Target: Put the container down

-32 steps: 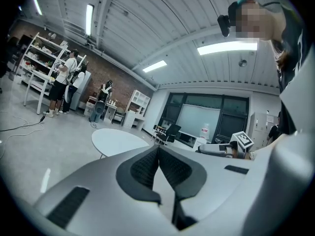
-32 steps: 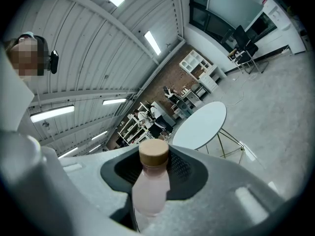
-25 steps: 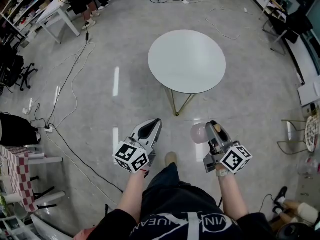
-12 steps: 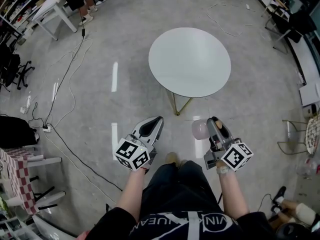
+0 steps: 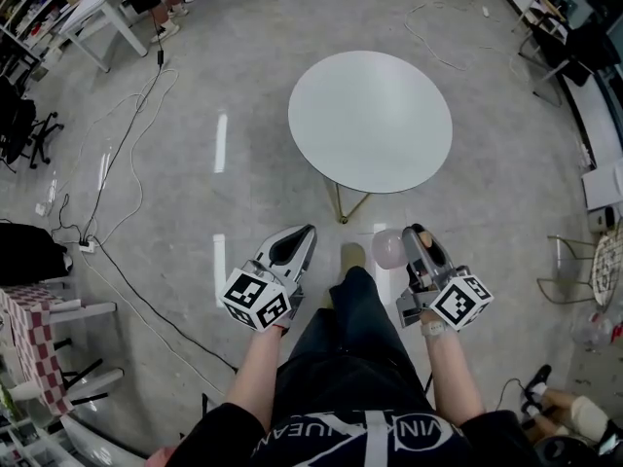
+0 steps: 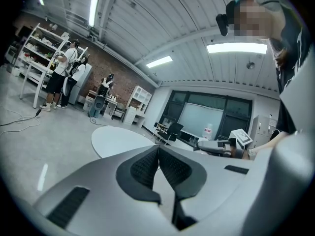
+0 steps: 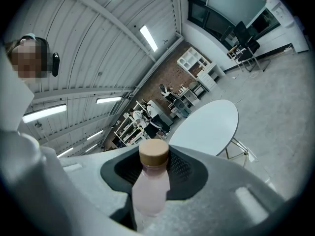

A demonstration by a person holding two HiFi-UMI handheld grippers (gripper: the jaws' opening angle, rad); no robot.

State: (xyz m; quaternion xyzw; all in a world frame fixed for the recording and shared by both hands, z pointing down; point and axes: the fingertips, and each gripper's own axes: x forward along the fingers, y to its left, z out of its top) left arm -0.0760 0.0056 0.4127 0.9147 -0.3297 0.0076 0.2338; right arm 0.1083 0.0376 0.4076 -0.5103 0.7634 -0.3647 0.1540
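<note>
A pale pink bottle (image 5: 387, 249) with a tan cap, the container, lies crosswise in my right gripper (image 5: 418, 241), held at waist height over the floor. In the right gripper view the bottle (image 7: 149, 188) stands between the dark pads, which press on its neck under the cap (image 7: 154, 153); my right gripper (image 7: 155, 170) is shut on it. My left gripper (image 5: 308, 233) hangs level with it on the left, and its jaws (image 6: 158, 150) meet with nothing between them. A round white table (image 5: 370, 120) stands ahead, bare, beyond both grippers.
The person's leg and shoe (image 5: 352, 258) reach forward between the grippers. Cables (image 5: 136, 163) trail over the grey floor at left. White desks and shelves (image 5: 107, 13) stand far left, a wire chair (image 5: 569, 266) at right. People stand by shelves (image 6: 64, 75).
The person has stepped forward: the table has come slightly nearer and a leg has swung out between the grippers. Both grippers keep their pose, with the bottle still held.
</note>
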